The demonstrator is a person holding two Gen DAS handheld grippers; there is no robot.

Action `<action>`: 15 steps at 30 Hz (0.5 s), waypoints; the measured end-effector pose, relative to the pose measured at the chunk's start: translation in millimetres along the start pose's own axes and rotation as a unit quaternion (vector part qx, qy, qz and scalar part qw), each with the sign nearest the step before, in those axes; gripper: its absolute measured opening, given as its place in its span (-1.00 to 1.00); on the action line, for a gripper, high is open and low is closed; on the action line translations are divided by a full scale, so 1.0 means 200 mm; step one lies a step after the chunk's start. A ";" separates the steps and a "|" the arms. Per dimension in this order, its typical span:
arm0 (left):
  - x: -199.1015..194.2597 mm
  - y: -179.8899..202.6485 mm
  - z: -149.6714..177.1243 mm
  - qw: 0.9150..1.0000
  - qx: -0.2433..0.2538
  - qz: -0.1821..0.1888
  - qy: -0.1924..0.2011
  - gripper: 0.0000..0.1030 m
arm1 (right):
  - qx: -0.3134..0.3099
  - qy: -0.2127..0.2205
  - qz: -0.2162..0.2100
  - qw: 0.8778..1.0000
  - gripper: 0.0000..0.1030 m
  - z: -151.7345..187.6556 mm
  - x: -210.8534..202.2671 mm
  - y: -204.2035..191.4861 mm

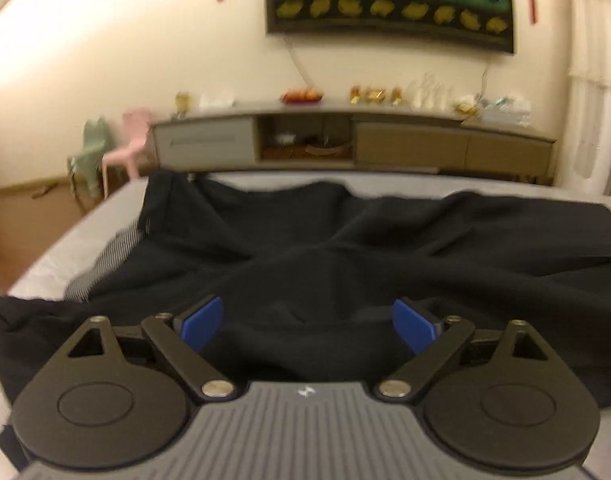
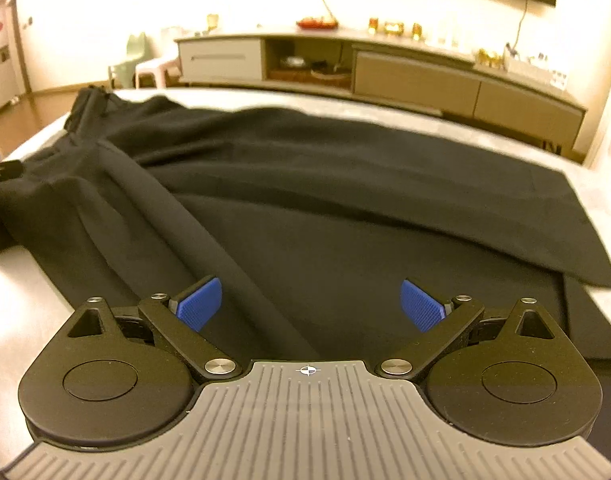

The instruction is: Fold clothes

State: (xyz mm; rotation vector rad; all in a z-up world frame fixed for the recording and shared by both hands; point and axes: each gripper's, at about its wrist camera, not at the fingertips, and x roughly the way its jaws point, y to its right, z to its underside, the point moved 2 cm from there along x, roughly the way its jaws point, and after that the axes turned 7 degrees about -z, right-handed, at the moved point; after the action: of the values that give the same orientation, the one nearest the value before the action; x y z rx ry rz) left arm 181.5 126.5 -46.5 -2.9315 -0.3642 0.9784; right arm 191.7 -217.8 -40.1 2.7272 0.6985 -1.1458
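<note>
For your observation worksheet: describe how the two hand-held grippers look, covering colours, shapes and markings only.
Both match. The left hand-held gripper and right hand-held gripper have blue ribbed fingertips, black link arms with silver pivot pins, two round black discs, and a grey ridged body bearing a small white mark. No cables or sleeves show.

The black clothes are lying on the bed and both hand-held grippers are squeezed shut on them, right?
Not quite. The black clothes do lie on the bed, but neither gripper is shut. The left wrist view shows the left hand-held gripper with its blue pads wide apart, and the right wrist view shows the same for the right hand-held gripper.
</note>
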 end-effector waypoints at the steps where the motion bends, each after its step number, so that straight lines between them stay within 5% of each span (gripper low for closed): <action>1: 0.05 -0.01 0.01 1.000 -0.012 0.004 -0.024 0.72 | -0.001 -0.012 -0.006 1.000 0.81 0.00 0.02 -0.01; 4: 0.11 -0.13 0.09 0.994 -0.054 0.017 -0.099 0.41 | -0.012 -0.047 -0.025 0.999 0.42 0.02 0.08 -0.03; 6: 0.07 -0.17 0.14 0.991 -0.060 0.023 -0.118 0.41 | -0.031 -0.070 -0.031 0.997 0.44 0.04 0.10 -0.05; 12: -0.06 -0.20 0.20 0.992 -0.023 0.034 -0.121 0.40 | -0.070 -0.120 -0.065 0.988 0.47 0.12 -0.05 -0.05; 15: -0.15 -0.23 0.13 0.997 -0.029 0.034 -0.062 0.37 | -0.081 -0.141 -0.088 0.983 0.46 0.16 -0.14 -0.02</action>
State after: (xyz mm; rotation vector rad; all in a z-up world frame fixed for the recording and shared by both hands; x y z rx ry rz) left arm 133.0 164.2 -46.2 -2.9605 -0.3019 1.1822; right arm 152.6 -233.0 -42.6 2.3439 0.9557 -1.4067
